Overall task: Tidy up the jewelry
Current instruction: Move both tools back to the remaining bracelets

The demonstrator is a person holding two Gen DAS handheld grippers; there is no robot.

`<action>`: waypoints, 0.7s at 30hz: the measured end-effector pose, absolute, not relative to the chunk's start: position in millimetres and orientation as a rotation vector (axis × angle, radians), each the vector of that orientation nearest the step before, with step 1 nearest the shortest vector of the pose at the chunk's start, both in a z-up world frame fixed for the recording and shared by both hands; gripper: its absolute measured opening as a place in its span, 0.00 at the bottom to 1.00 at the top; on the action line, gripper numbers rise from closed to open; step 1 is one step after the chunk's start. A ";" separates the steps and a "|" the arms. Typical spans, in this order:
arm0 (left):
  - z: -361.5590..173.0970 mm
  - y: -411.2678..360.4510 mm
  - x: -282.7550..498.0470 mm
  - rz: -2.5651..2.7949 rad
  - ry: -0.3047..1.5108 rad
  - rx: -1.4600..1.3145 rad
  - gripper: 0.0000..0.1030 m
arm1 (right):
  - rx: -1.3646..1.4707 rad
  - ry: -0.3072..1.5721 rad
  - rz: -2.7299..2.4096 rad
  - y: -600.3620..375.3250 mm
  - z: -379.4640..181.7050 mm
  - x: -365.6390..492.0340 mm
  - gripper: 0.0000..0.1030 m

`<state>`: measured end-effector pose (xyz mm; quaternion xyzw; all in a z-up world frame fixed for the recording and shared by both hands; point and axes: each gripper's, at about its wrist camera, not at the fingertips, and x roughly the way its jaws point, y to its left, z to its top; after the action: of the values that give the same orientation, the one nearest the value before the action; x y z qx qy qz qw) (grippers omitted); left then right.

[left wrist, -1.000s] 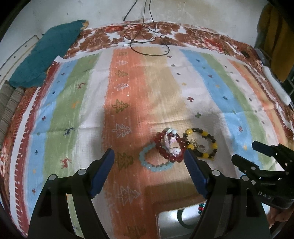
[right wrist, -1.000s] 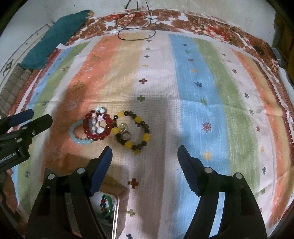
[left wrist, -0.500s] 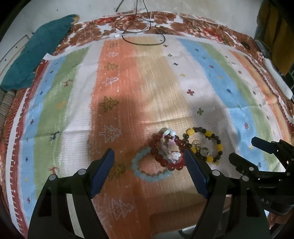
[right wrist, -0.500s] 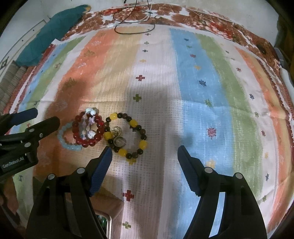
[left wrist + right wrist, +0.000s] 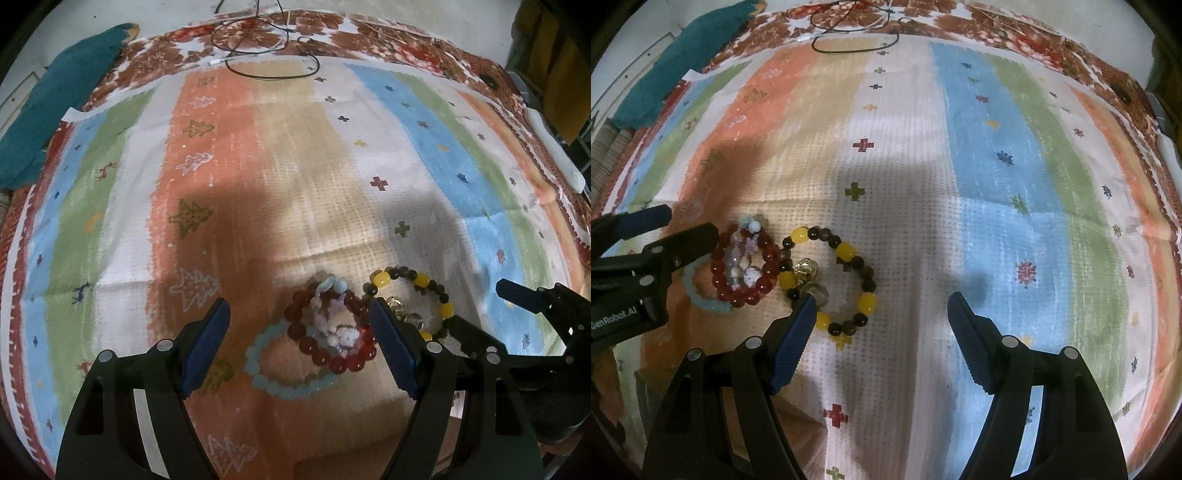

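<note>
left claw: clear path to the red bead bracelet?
Probably yes. The left claw is open above the red bead bracelet, nothing over it, though it overlaps the pale blue bracelet, which may get pinched too.

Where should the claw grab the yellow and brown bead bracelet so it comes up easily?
Probably the far right arc of the yellow and brown bracelet, from straight above. It lies flat on the striped cloth, and that side is clear, while its left side touches the red bracelet and the charms crowd inside.

You can read "GenRobot.AI" in white on the black body of the left gripper (image 5: 665,229), at nine o'clock.
</note>
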<state>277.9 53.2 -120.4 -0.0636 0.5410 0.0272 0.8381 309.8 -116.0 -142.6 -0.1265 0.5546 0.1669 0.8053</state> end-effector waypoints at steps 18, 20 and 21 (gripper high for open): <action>-149.8 42.1 308.3 -0.015 1.249 -0.110 0.52 | -0.329 1.221 0.348 -107.1 -167.1 325.9 0.44; -152.0 36.5 310.8 -0.044 1.273 -0.101 0.49 | -0.334 1.219 0.346 -107.9 -168.7 327.7 0.40; -153.5 34.0 311.3 -0.044 1.278 -0.087 0.47 | -0.333 1.222 0.349 -108.6 -169.4 329.1 0.40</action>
<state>311.3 34.0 -153.5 -0.0407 0.5963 -0.0206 0.8014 329.1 -108.6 -169.4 -0.1546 0.5678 0.1623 0.7920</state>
